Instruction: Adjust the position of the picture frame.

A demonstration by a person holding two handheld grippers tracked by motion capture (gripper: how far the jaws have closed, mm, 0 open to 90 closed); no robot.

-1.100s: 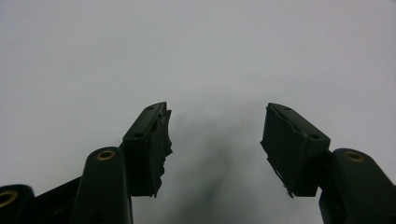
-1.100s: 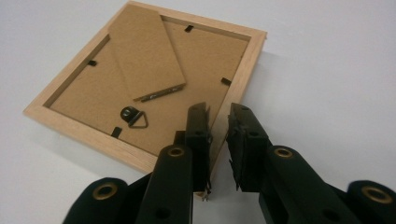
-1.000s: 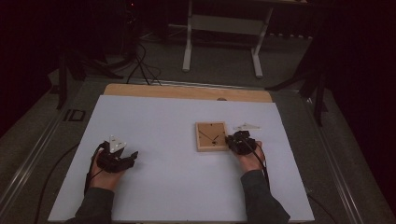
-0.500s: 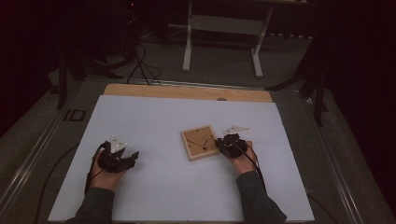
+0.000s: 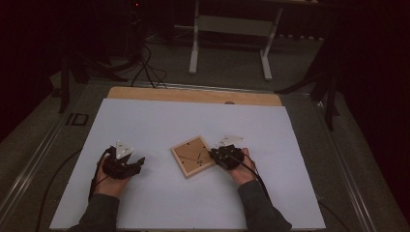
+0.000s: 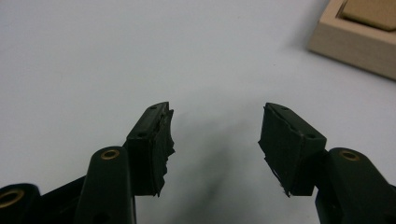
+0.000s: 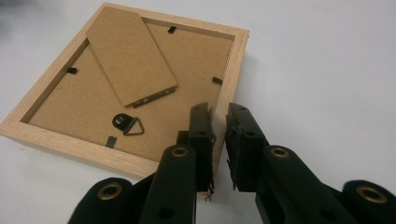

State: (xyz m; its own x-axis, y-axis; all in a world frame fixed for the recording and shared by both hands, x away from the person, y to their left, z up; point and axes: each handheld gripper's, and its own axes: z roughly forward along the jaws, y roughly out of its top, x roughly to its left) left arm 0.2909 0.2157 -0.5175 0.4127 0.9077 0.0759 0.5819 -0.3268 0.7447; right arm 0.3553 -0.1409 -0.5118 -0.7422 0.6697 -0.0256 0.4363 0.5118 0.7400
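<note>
One wooden picture frame (image 5: 193,156) lies face down on the white table top (image 5: 159,121), a little right of the middle and turned at an angle to the table's edges. In the right gripper view its back carries one fold-out stand (image 7: 130,55), one metal hanging ring (image 7: 130,123) and several small black clips. Two grippers are at work. The right gripper (image 7: 219,122) is clamped on the frame's near side rail, one jaw inside the rail and one outside. The left gripper (image 6: 215,123) rests well apart on the frame's left, jaws spread wide with nothing between them. Bare white surface surrounds the frame on every side, widest toward the far wooden edge strip (image 5: 193,95). A corner of the frame (image 6: 359,32) is cut off in the left gripper view. Beyond the table, the floor, cables and a stand are dim and hard to make out.
</note>
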